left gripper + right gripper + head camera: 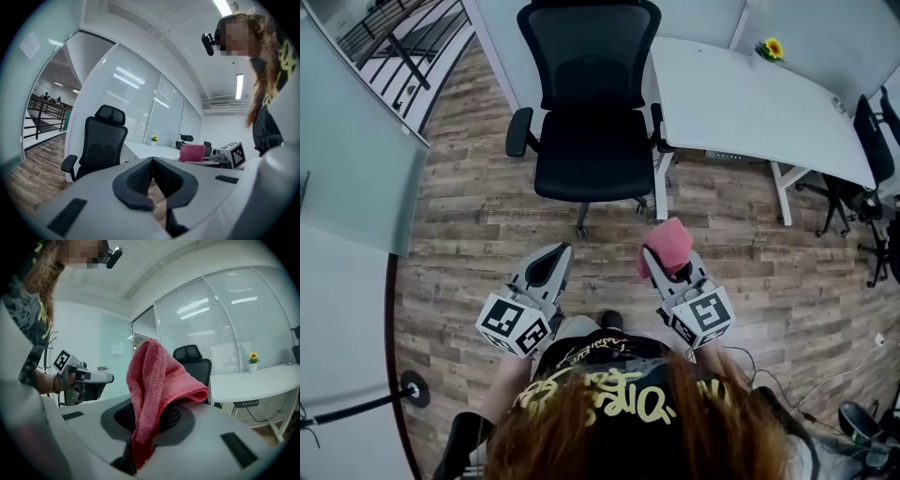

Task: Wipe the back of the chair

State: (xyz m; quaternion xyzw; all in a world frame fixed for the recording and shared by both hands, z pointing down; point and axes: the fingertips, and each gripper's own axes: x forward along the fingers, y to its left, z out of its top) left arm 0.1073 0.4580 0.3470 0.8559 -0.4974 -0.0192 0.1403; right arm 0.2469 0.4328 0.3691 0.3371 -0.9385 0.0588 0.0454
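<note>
A black mesh office chair (591, 103) stands ahead of me on the wood floor, its seat turned toward me and its backrest (591, 52) upright behind. It also shows in the left gripper view as the chair (101, 140), and in the right gripper view as the chair (194, 363). My right gripper (661, 267) is shut on a pink cloth (668, 246), which drapes over its jaws as the cloth (154, 390). My left gripper (551, 258) is held beside it with nothing in it, jaws together (151, 161). Both grippers are well short of the chair.
A white desk (750, 103) with a small yellow flower pot (769, 49) stands right of the chair, touching its armrest side. Another dark chair (877, 141) is at the far right. A glass partition (356, 169) runs along the left. A stand base (414, 387) sits lower left.
</note>
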